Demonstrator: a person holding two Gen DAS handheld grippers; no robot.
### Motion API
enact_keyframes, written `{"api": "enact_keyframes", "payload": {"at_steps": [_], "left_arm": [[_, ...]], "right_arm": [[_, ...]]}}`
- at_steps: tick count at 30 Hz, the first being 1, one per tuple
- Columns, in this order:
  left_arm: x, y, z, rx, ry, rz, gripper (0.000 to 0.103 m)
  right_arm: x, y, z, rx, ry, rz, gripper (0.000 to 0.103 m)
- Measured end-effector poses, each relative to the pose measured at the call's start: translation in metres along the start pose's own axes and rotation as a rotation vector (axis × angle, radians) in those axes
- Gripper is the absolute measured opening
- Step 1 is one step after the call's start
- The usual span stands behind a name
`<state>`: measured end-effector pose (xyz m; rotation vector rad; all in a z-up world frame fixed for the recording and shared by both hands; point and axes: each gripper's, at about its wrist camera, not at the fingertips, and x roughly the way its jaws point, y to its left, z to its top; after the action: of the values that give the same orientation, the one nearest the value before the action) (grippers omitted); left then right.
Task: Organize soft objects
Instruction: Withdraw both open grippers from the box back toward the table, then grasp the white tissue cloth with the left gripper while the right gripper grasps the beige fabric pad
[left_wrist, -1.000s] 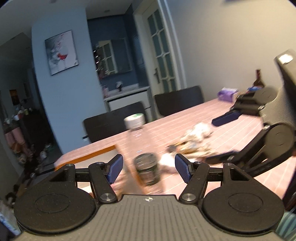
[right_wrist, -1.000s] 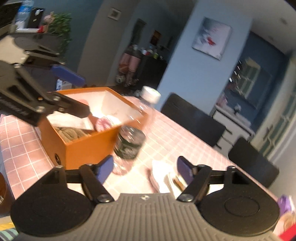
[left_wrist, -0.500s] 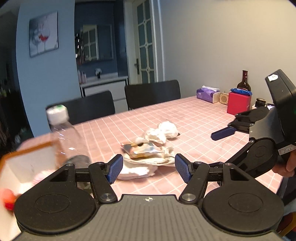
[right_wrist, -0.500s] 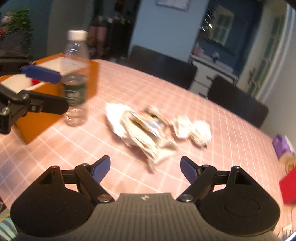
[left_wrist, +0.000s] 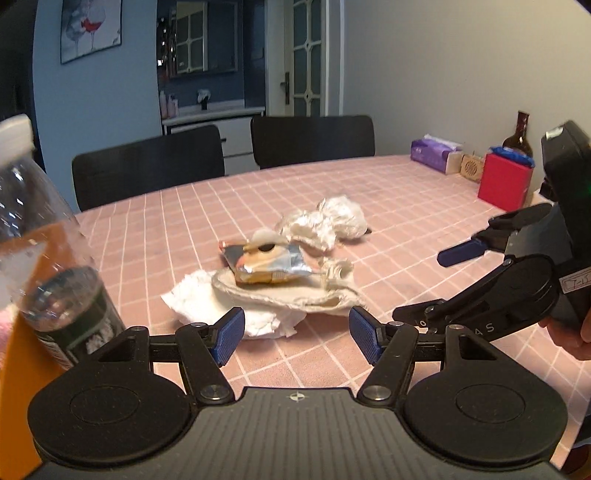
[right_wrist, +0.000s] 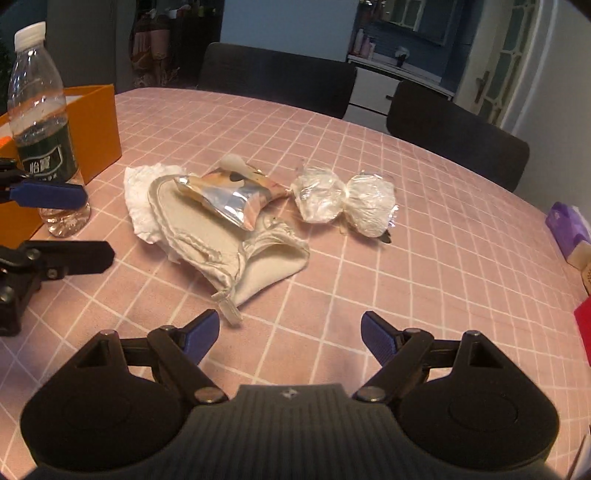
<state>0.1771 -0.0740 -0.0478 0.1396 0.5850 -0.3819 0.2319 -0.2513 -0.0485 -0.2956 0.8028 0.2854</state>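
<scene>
Item 1. Left gripper (left_wrist: 296, 334): blue pads spread wide, nothing held between them; it is hovering low over the pink checked tablecloth (left_wrist: 184, 221).

Item 2. Right gripper (right_wrist: 290, 338): fingers likewise parted wide, nothing grasped. In the left wrist view it is seen at 3 o'clock (left_wrist: 436, 288), held in a hand (left_wrist: 576, 332) at the frame edge.

Item 3. Cream cloth pouch (right_wrist: 221, 236): laid flat on the tablecloth, at 11 o'clock just ahead of the right gripper's left pad, its drawstring end nearest that pad but apart from it. From the left gripper it is placed at 12 o'clock, just beyond the pads (left_wrist: 295, 299).

Item 4. Foil snack packet (right_wrist: 229, 195): rested on top of the pouch.

Item 5. White crumpled tissue (right_wrist: 138, 195): partly tucked under the pouch on its bottle side.

Item 6. Clear plastic-wrapped bundle (right_wrist: 347, 201): set beside the packet, at 12 o'clock from the right gripper, well beyond the pads.

Item 7. Water bottle (right_wrist: 42, 122): upright, just in front of the orange box (right_wrist: 98, 125), at 10 o'clock in the right wrist view.
</scene>
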Motion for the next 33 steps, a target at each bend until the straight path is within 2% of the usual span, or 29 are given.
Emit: {"api": "enact_keyframes", "payload": {"at_steps": [4,11,15,17,21,22,23,24,25,27,29,30,31,33], "left_arm": [[0.014,0.000,-0.003,0.017,0.021,0.009,0.076],[0.036,0.004,-0.002,0.010,0.022,0.025,0.076],[0.043,0.007,-0.001,-0.012,0.025,0.033,0.076],[0.046,0.008,-0.001,-0.013,0.033,0.050,0.076],[0.049,0.011,-0.002,-0.008,0.047,0.066,0.072],[0.049,0.011,-0.003,0.002,0.050,0.073,0.070],[0.049,0.010,-0.003,0.015,0.055,0.083,0.063],[0.050,0.009,-0.003,0.026,0.063,0.090,0.056],[0.052,0.010,-0.003,0.029,0.074,0.096,0.052],[0.054,0.012,-0.004,0.020,0.087,0.091,0.033],[0.056,0.014,-0.005,0.008,0.091,0.080,0.021],[0.056,0.014,-0.005,0.003,0.090,0.078,0.010],[0.055,0.015,-0.006,0.002,0.089,0.077,0.005],[0.051,0.014,-0.006,0.003,0.082,0.084,0.000]], "right_arm": [[0.013,0.005,0.003,-0.052,-0.012,0.008,0.083],[0.034,0.006,0.010,-0.072,-0.013,0.047,0.081],[0.040,0.009,0.014,-0.088,-0.033,0.079,0.075],[0.041,0.013,0.016,-0.106,-0.041,0.088,0.072],[0.040,0.020,0.019,-0.127,-0.051,0.128,0.046],[0.040,0.021,0.020,-0.125,-0.052,0.137,0.032],[0.039,0.022,0.020,-0.125,-0.046,0.146,0.024],[0.038,0.023,0.021,-0.124,-0.039,0.149,0.020],[0.036,0.023,0.021,-0.121,-0.039,0.148,0.019],[0.031,0.022,0.022,-0.119,-0.046,0.147,0.017],[0.024,0.020,0.023,-0.108,-0.052,0.147,0.017],[0.021,0.018,0.024,-0.099,-0.055,0.147,0.016],[0.016,0.017,0.024,-0.094,-0.055,0.149,0.016],[0.008,0.014,0.024,-0.085,-0.052,0.153,0.016]]}}
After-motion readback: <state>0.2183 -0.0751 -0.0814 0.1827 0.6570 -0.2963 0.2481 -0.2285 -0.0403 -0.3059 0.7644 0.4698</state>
